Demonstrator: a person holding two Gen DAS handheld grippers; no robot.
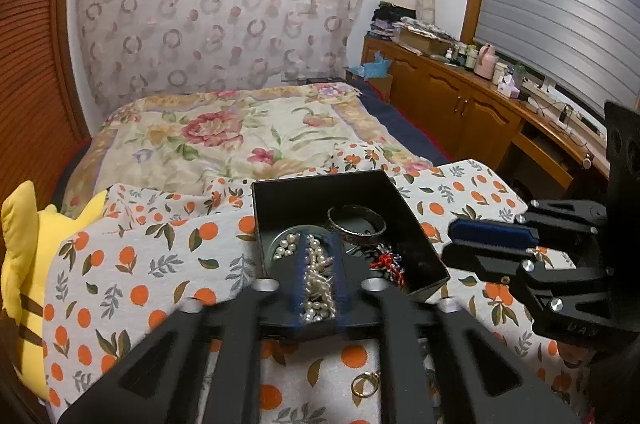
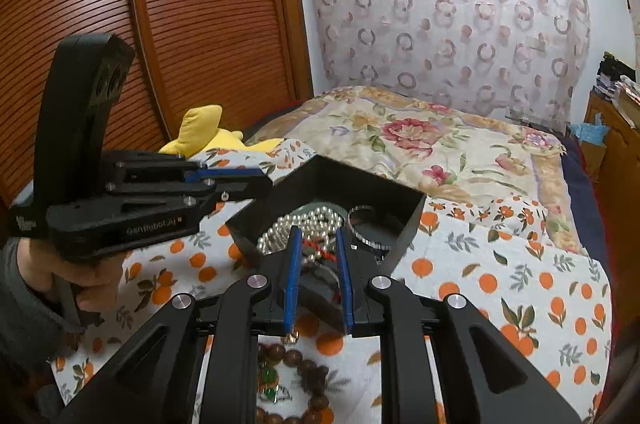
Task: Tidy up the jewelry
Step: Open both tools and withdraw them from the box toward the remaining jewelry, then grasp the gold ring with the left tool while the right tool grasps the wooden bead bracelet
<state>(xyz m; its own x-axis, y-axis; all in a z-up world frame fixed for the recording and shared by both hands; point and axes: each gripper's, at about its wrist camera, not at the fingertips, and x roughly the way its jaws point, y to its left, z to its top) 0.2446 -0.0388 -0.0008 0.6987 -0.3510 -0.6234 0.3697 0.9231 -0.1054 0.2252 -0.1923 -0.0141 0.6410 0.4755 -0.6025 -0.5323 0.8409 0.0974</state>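
Wooden beads (image 2: 298, 376) and a gold ring (image 1: 365, 384) lie unsorted on the bed's near edge. Left tongs (image 1: 319, 260) stand released above pearls (image 1: 316, 276) in the black box (image 1: 424, 244); right tongs (image 2: 318, 256) hang parted, empty.

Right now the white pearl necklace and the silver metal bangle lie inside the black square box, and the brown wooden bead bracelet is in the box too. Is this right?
Not quite. The white pearl necklace and the silver metal bangle are inside the black square box, but the right wrist view shows the brown wooden bead bracelet outside it, on the orange-print cloth.
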